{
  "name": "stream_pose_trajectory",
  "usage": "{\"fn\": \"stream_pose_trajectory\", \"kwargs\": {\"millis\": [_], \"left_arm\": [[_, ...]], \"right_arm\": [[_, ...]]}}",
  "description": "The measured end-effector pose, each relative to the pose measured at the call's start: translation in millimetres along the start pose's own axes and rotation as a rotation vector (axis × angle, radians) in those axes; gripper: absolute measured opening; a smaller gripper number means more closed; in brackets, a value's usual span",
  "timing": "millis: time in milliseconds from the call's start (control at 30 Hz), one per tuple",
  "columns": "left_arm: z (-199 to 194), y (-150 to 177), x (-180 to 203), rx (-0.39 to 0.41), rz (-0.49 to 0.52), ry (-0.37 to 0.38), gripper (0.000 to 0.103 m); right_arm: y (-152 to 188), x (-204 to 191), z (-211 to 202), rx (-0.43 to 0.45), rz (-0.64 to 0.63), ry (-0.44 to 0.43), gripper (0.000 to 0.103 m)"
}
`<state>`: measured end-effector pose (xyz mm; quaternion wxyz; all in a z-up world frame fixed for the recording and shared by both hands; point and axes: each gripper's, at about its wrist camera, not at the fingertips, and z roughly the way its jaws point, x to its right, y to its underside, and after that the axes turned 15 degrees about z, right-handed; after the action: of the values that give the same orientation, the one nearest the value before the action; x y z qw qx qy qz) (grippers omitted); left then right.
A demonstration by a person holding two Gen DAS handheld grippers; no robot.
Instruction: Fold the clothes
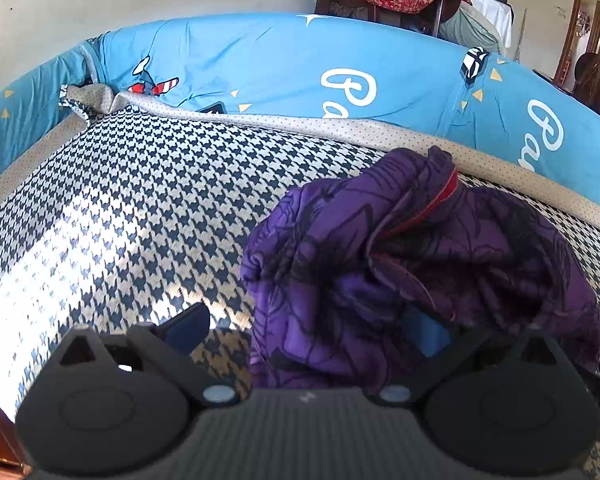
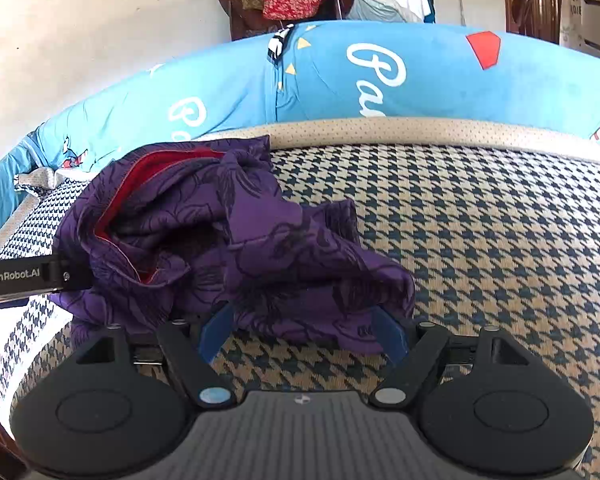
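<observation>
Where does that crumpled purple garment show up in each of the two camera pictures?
Left wrist view: the purple garment fills the lower right, bunched on the houndstooth cover.
Right wrist view: it lies left of centre, just ahead of the fingers.
Shared landmark: the blue bolster with white lettering runs behind it in both views.

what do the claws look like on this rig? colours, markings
Both match: matte black bodies with ribbed centre housing, two round black side discs, silver pivot pins, blue fingers. Right claw has a small logo on its housing. Left claw, seen from the right wrist, carries white "GenRobot.AI" lettering on its black side.
</observation>
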<state>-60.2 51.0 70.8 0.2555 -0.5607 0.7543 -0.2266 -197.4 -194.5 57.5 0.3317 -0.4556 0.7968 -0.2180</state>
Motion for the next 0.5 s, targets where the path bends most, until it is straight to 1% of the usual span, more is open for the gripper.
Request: {"fn": "stream_pose_trajectory", "kwargs": {"millis": [167,267,333,400,433,500], "left_arm": [[14.5,-22.2,9.0,0.021,0.062,0.015,0.103],[23.7,-36.1,16.8,0.04,0.103,0.0,0.103],[30.8,-43.2,20.9,0.042,0.122,0.01,0.103],[39.1,-48.7,24.6,0.039,0.137,0.027,0.103],[44.2,-49.7,26.9,0.036,0.143,0.021,0.103],[52.1,-50.7,29.7,0.028,0.156,-0.02,0.103]], "right_arm": [[-7.3,-12.2,6.0,0.049,-0.063,-0.023,0.08],[-9.8,-18.1,13.8,0.05,-0.084,-0.042,0.081],[-9.3,-22.0,18.9,0.054,-0.102,-0.05,0.081],[-9.3,-25.0,24.6,0.07,-0.123,-0.04,0.081],[-10.0,-25.4,27.9,0.079,-0.131,-0.035,0.08],[-12.3,-24.8,34.5,0.089,-0.137,-0.027,0.073]]}}
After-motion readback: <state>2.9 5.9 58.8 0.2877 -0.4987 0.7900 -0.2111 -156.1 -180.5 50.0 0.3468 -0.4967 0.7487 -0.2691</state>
